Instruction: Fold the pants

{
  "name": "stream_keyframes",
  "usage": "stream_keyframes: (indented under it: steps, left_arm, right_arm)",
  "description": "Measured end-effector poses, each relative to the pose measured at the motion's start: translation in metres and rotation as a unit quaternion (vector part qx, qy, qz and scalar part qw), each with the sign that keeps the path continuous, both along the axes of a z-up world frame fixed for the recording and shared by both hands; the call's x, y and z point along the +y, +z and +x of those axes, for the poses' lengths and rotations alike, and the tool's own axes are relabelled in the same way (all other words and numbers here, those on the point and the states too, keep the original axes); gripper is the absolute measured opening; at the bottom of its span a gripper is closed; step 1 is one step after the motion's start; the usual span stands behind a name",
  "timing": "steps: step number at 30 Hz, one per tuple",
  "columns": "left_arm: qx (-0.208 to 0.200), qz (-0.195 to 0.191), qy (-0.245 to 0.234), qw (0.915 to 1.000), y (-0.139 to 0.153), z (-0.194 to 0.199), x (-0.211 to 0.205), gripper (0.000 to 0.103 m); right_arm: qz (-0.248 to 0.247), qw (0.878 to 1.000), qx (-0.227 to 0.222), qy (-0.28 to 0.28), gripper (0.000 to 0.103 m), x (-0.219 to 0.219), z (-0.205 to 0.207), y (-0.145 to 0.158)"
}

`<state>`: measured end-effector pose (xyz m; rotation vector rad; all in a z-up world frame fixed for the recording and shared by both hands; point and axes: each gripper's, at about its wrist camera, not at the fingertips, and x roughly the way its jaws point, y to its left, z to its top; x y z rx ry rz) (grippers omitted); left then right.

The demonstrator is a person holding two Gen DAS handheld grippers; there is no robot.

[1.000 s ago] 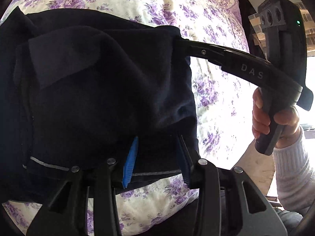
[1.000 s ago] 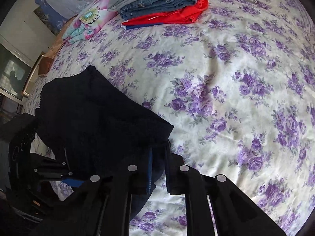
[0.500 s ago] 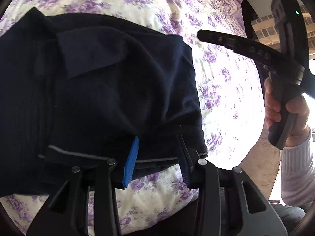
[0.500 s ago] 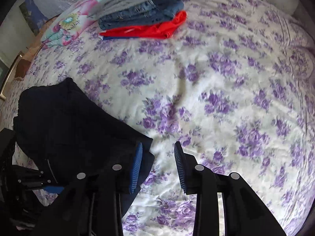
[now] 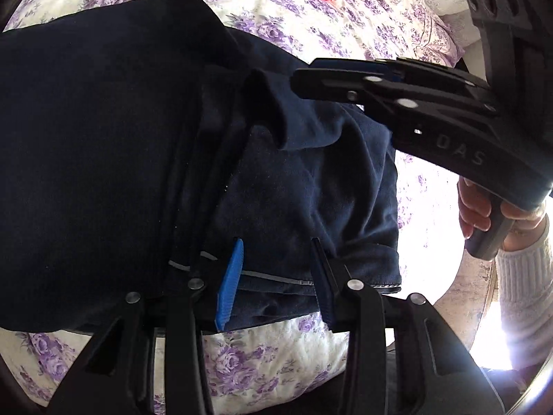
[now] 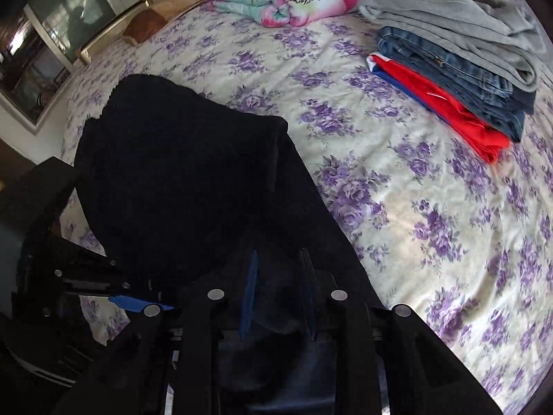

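Dark navy pants [image 5: 145, 131], partly folded, lie bunched at the near edge of the bed [image 6: 397, 207], on its purple-flowered sheet. Left gripper [image 5: 276, 266]: fingers spread, straddling the hem with its pale stripe, cloth between them but not pinched. Right gripper [image 6: 276, 294]: fingers parted over dark fabric; whether they grasp it cannot be told. From the left wrist view its tips reach a raised ridge of cloth. Toward the far right corner sits a stack of folded clothes [image 6: 466, 79], well apart. Risk: a grasp catching only the top layer would drag the fold askew, since the layers lie loose and rumpled.
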<state>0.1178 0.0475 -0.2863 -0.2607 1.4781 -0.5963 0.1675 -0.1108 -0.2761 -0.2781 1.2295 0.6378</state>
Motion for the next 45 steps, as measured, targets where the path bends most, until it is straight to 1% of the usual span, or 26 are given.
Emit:
stream_keyframes:
  steps: [5,6,7,9,11,12,14,15,17,18,19,20,21,24,26,28,29,30,32,34,36,39,40,43,44,45]
  left_arm:
    - [-0.003,-0.003,0.0,1.0,0.0,-0.004,0.007,0.038]
    - [-0.003,-0.005,0.0,1.0,-0.001,-0.004,0.01,0.038]
    - [-0.003,-0.006,0.001,1.0,0.002,-0.008,0.005,0.038]
    - [-0.004,-0.007,0.0,1.0,0.0,-0.009,0.006,0.038]
    - [-0.005,-0.006,-0.001,1.0,0.0,-0.01,0.003,0.038]
    - [-0.005,-0.005,-0.002,1.0,0.001,-0.009,0.003,0.038]
    - [-0.002,-0.007,0.0,1.0,-0.004,-0.011,-0.005,0.038]
    - [-0.001,-0.008,0.001,1.0,-0.006,-0.012,-0.008,0.038]
    - [0.002,-0.01,0.0,0.9999,-0.006,-0.011,-0.007,0.038]
    - [0.003,-0.011,0.0,0.9999,-0.006,-0.01,-0.006,0.038]
    - [0.003,-0.01,0.0,0.9999,-0.006,-0.01,-0.006,0.038]
    - [0.002,-0.009,0.0,1.0,-0.006,-0.01,-0.006,0.038]
    - [0.001,-0.008,-0.001,1.0,-0.005,-0.01,-0.006,0.038]
    - [-0.001,-0.005,-0.002,1.0,-0.005,-0.012,-0.007,0.038]
    - [-0.002,-0.004,-0.002,1.0,-0.005,-0.012,-0.008,0.038]
    - [-0.002,-0.002,-0.003,1.0,-0.005,-0.013,-0.009,0.038]
    - [-0.002,-0.001,-0.004,1.0,-0.006,-0.013,-0.01,0.038]
    - [-0.001,0.0,-0.004,1.0,-0.006,-0.013,-0.01,0.038]
    - [-0.002,0.001,-0.005,1.0,-0.006,-0.014,-0.012,0.038]
    - [-0.007,0.003,-0.005,1.0,-0.005,-0.016,-0.014,0.038]
    - [-0.012,0.005,-0.007,0.9999,-0.005,-0.017,-0.017,0.038]
    - [-0.015,0.012,-0.012,0.9998,-0.007,-0.019,-0.023,0.038]
    - [-0.017,0.013,-0.012,0.9997,-0.007,-0.019,-0.024,0.038]
    - [-0.015,0.008,-0.011,0.9998,-0.009,-0.02,-0.025,0.038]
    - [-0.012,0.005,-0.01,0.9999,-0.01,-0.02,-0.026,0.038]
    - [-0.008,0.002,-0.008,0.9999,-0.01,-0.02,-0.026,0.038]
  right_arm:
    - [-0.03,0.997,0.05,0.048,0.028,0.015,0.003,-0.015]
    - [-0.031,0.997,0.052,0.054,0.018,0.017,0.001,-0.015]
    - [-0.034,0.997,0.049,0.057,0.001,0.018,0.0,-0.014]
    - [-0.044,0.997,0.032,0.05,0.001,0.019,0.0,-0.012]
    - [-0.046,0.999,0.012,0.025,0.001,0.016,0.005,-0.006]
    - [-0.041,0.999,0.01,0.012,0.0,0.013,0.008,-0.003]
    - [-0.026,0.999,0.029,0.008,0.001,0.009,0.012,-0.003]
    - [-0.027,0.999,0.034,0.018,0.001,0.01,0.011,-0.003]
    - [-0.039,0.998,0.034,0.032,0.005,0.012,0.007,-0.002]
    - [-0.043,0.998,0.034,0.04,0.012,0.013,0.004,-0.002]
    - [-0.043,0.997,0.035,0.05,0.027,0.013,0.001,-0.001]
    - [-0.048,0.997,0.03,0.061,0.032,0.014,-0.003,0.0]
    - [-0.053,0.996,0.021,0.071,0.036,0.015,-0.007,0.002]
    - [-0.06,0.994,0.017,0.086,0.036,0.017,-0.008,0.003]
    - [-0.076,0.993,0.011,0.093,0.036,0.02,-0.005,-0.001]
    - [-0.076,0.992,0.031,0.098,0.036,0.021,0.002,-0.01]
    - [-0.07,0.991,0.05,0.1,0.02,0.022,0.004,-0.016]
    - [-0.064,0.991,0.065,0.102,0.007,0.024,0.005,-0.02]
    - [-0.059,0.994,0.043,0.086,0.006,0.022,0.01,-0.016]
    - [-0.04,0.997,0.042,0.051,0.005,0.016,0.02,-0.01]
    - [-0.041,0.998,0.052,0.024,0.005,0.01,0.028,-0.017]
    - [-0.07,0.996,0.056,0.015,0.006,0.017,0.029,-0.047]
    - [-0.067,0.996,0.052,0.01,0.006,0.017,0.03,-0.05]
    - [-0.051,0.996,0.069,-0.01,0.006,0.014,0.036,-0.05]
    - [-0.049,0.996,0.071,-0.011,0.008,0.013,0.036,-0.049]
    - [-0.049,0.996,0.071,-0.014,0.011,0.012,0.036,-0.047]
